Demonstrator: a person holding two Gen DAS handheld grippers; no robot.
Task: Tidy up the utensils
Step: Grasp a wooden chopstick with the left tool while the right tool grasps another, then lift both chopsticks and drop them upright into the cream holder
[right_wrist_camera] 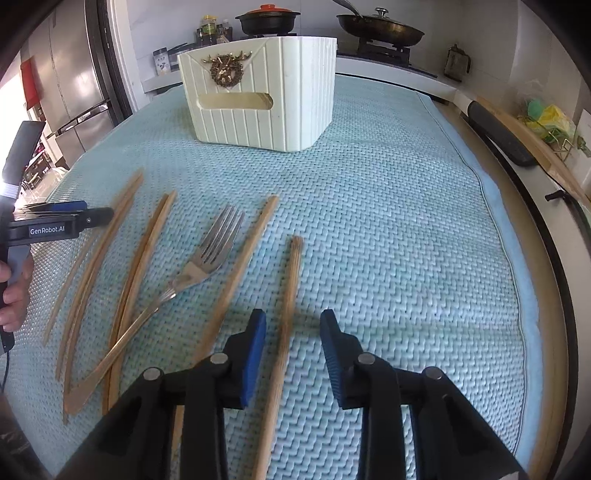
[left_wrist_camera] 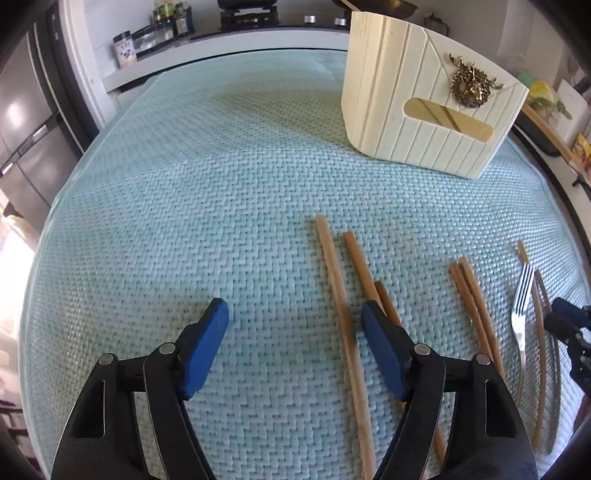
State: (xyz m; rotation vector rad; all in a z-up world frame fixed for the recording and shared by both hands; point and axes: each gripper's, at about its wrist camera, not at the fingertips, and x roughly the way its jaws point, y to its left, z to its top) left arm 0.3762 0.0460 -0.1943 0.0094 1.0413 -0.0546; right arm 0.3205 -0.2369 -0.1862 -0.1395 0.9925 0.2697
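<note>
Several wooden chopsticks (right_wrist_camera: 144, 254) and a metal fork (right_wrist_camera: 207, 254) lie on a teal woven mat (right_wrist_camera: 388, 221). A cream ribbed holder box (right_wrist_camera: 266, 107) with a gold deer emblem stands at the back; in the left wrist view the box (left_wrist_camera: 417, 122) is at the upper right. My right gripper (right_wrist_camera: 293, 325) is open, its jaws on either side of one chopstick (right_wrist_camera: 288, 295), low over the mat. My left gripper (left_wrist_camera: 295, 317) is open and empty, beside the leftmost chopsticks (left_wrist_camera: 336, 280). The fork (left_wrist_camera: 522, 299) shows at the right there.
A stove with a black pot (right_wrist_camera: 266, 20) and a pan (right_wrist_camera: 380, 27) stands behind the mat. Jars (left_wrist_camera: 125, 48) sit on the counter at the back left. A fridge (right_wrist_camera: 70, 85) is at the left. A cutting board (right_wrist_camera: 535, 147) lies along the right edge.
</note>
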